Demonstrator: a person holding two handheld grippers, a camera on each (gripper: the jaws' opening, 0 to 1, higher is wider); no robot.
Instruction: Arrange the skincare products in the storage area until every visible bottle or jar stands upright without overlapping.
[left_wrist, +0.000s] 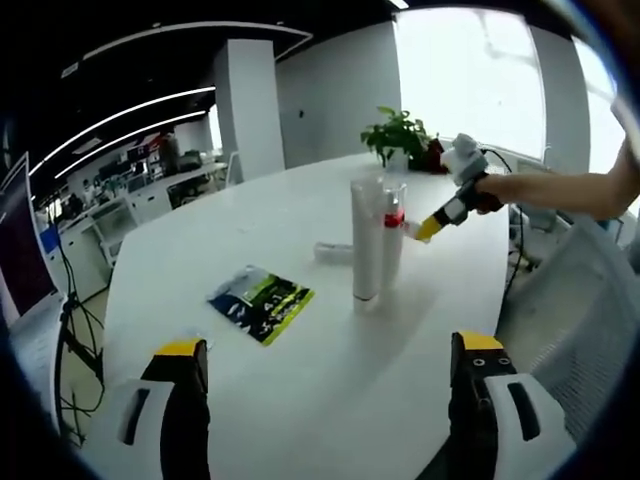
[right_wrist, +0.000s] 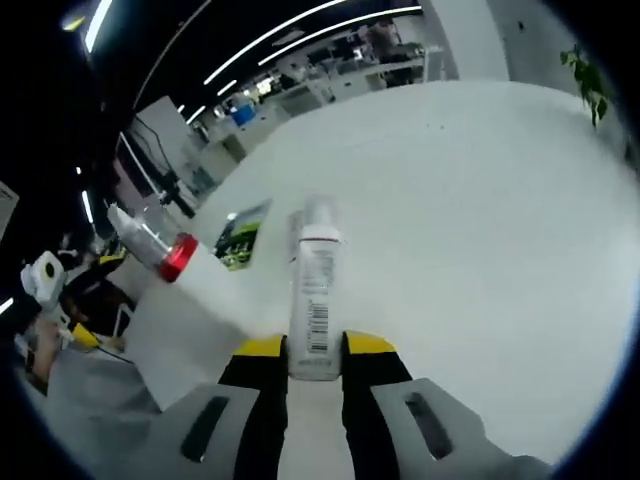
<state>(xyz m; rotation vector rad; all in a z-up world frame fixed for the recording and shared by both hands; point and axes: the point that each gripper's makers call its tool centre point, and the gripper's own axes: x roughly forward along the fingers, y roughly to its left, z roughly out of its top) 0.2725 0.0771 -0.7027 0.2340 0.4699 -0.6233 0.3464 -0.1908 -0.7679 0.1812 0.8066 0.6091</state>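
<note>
White bottle (right_wrist: 316, 290) is clamped at its base in the right tool (right_wrist: 314, 372), its long axis running forward over the tabletop (right_wrist: 480, 200). Left tool (left_wrist: 330, 350) is held wide open, empty, well short of the standing tubes (left_wrist: 366, 240).

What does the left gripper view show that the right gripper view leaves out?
Left gripper view: the left gripper with its jaws open and nothing between them, the right gripper seen from outside, the person's forearm behind it, and a tall white tube standing upright.

Right gripper view: a close look at the right gripper's jaws shut on a white barcoded bottle.

Shared: the white table, the green packet lying flat on it, the red-capped bottle and the potted plant.
</note>
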